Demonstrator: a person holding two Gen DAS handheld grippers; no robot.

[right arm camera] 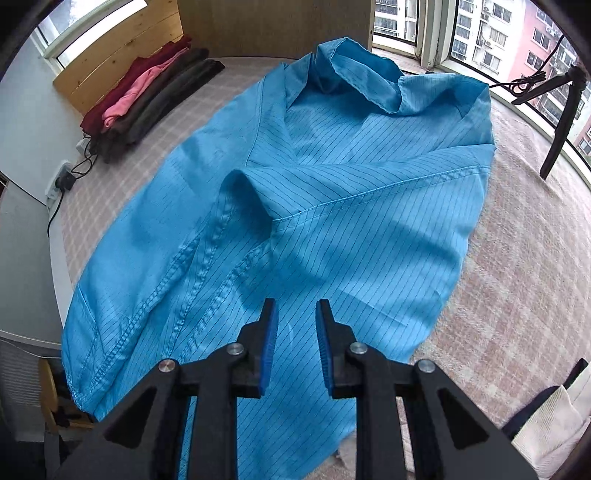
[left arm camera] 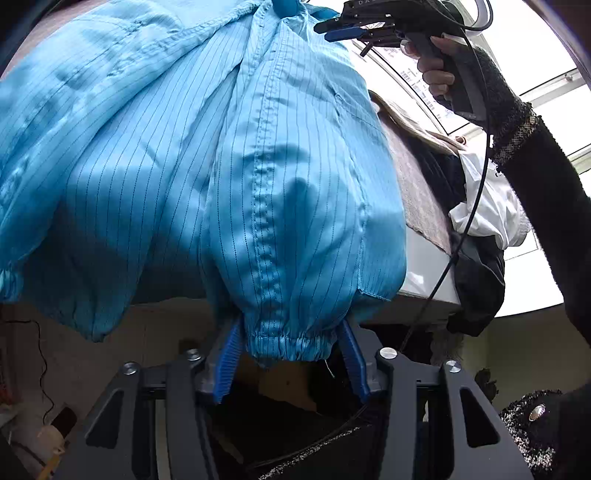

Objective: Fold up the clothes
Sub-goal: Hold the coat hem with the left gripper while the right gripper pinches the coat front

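Note:
A blue pinstriped jacket (right arm camera: 332,221) lies spread on the checked bed cover (right arm camera: 517,258), collar at the far end. In the left wrist view one sleeve of the jacket (left arm camera: 221,147) hangs over the bed's edge. Its elastic cuff (left arm camera: 291,343) sits between the wide-apart fingers of my left gripper (left arm camera: 291,332), which is open around it. My right gripper (right arm camera: 296,306) hovers open just above the jacket's near part, with nothing between its blue pads. It also shows in the left wrist view as the right gripper (left arm camera: 328,31), held by a hand in a dark sleeve.
A stack of folded dark, red and pink clothes (right arm camera: 147,96) lies at the bed's far left by a wooden headboard. A power strip with cables (right arm camera: 62,177) is on the left wall. A dark stand (right arm camera: 561,122) leans by the window. White and dark garments (left arm camera: 487,210) are piled at the bed's right edge.

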